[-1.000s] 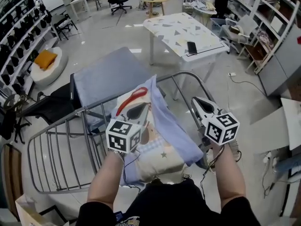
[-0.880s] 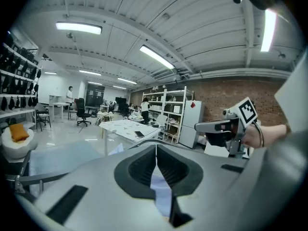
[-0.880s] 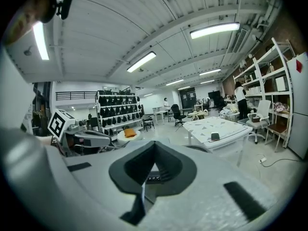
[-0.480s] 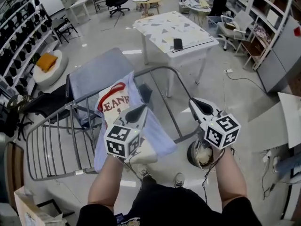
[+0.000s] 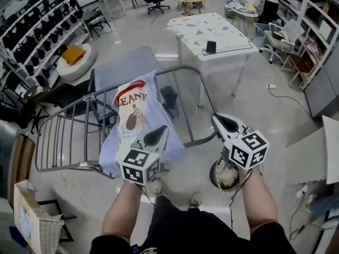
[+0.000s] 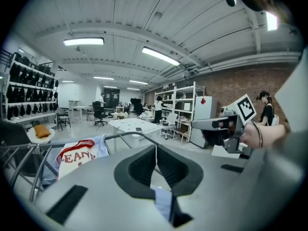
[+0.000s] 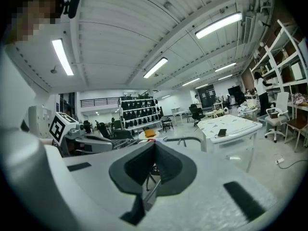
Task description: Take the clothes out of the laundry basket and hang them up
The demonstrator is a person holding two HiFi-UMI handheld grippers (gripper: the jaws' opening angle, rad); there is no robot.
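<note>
Head view, looking steeply down: a person's two forearms reach fwd, each w/ a gripper carrying a marker cube.

The left hand-held gripper point(image 5: 157, 135) lies over the lower part of a pale blue shirt point(image 5: 139, 112). Its jaws are pressed together, & its own view shows a strip of pale blue cloth caught in the slot at their base, so it has hold of the shirt.

The shirt is draped over the bars of a grey metal drying rack point(image 5: 58, 142). Its front faces up, w/ red lettering & a brown figure printed on it. A grey-blue sheet point(image 5: 124, 67) hangs on the far part of the same rack, just beyond the shirt.

The right hand-held gripper point(image 5: 220, 120) is off to the right, apart from the shirt & beside the rack's curved end rail. Its jaws are closed & no cloth is in them.

On the floor under the right wrist sits a round tub point(image 5: 225, 178); contents unclear.

Bkgd: a white tabletop point(image 5: 212, 28) w/ a triangle pattern carries a dark phone point(image 5: 211, 47). At far left are shelves point(image 5: 32, 30) of dark items & an orange cushion point(image 5: 74, 53).
</note>
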